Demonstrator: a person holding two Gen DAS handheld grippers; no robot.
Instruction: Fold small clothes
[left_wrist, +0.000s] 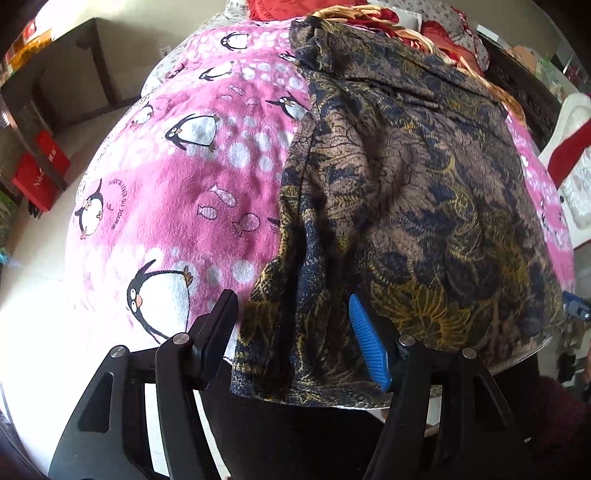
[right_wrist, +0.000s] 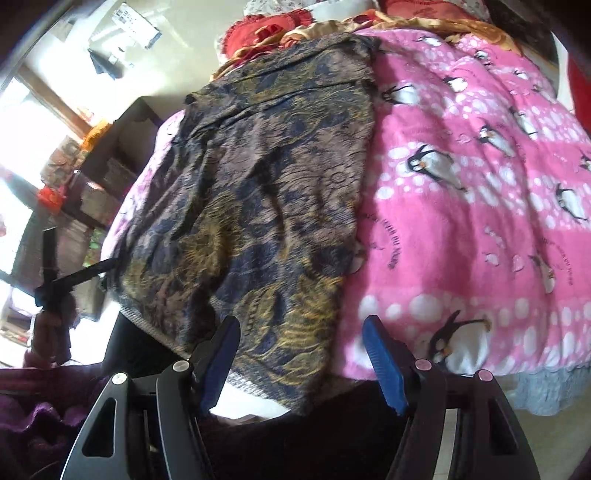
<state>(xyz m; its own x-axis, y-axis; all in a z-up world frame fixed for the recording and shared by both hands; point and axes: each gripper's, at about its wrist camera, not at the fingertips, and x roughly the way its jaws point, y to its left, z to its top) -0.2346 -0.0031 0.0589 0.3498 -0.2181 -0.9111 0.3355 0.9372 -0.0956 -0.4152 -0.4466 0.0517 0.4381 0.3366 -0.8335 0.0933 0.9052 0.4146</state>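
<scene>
Bed covered by a pink penguin-print blanket (left_wrist: 177, 177), filling most of both wrist views; heaped red and gold bedding (left_wrist: 436, 33) lay at the far end. On the blanket the task garment lay spread lengthwise: a dark patterned garment (right_wrist: 258, 192) in navy, brown and gold, running from the near bed edge toward the heap. Its near hem overhung the mattress edge slightly. Fabric was not flat; long wrinkles ran along its left side in the left wrist view, and one edge looked doubled under (could not tell whether that was a sleeve or a fold).

Left gripper (left_wrist: 293, 325) sat at the near-left corner of the hem, jaws spread wide with cloth lying between them, nothing pinched. Right gripper (right_wrist: 301, 343) was at the near-right corner, jaws likewise apart, straddling the garment's right edge where it met the blanket. Neither blue pad (right_wrist: 384, 365) was pressing on cloth as far as could be seen.

Judgement: the step in hand looked like seizing the two near corners for a first fold away from the person. To do it well, each gripper should probably take only the garment's layers and not the fleecy blanket beneath, which sat just beside the right jaw. Closing both at matching points on the hem would keep the fold line square; the wrinkled left side might want a light outward pull before lifting. Risk: a thin, drapey weave may slip from a shallow bite
</scene>
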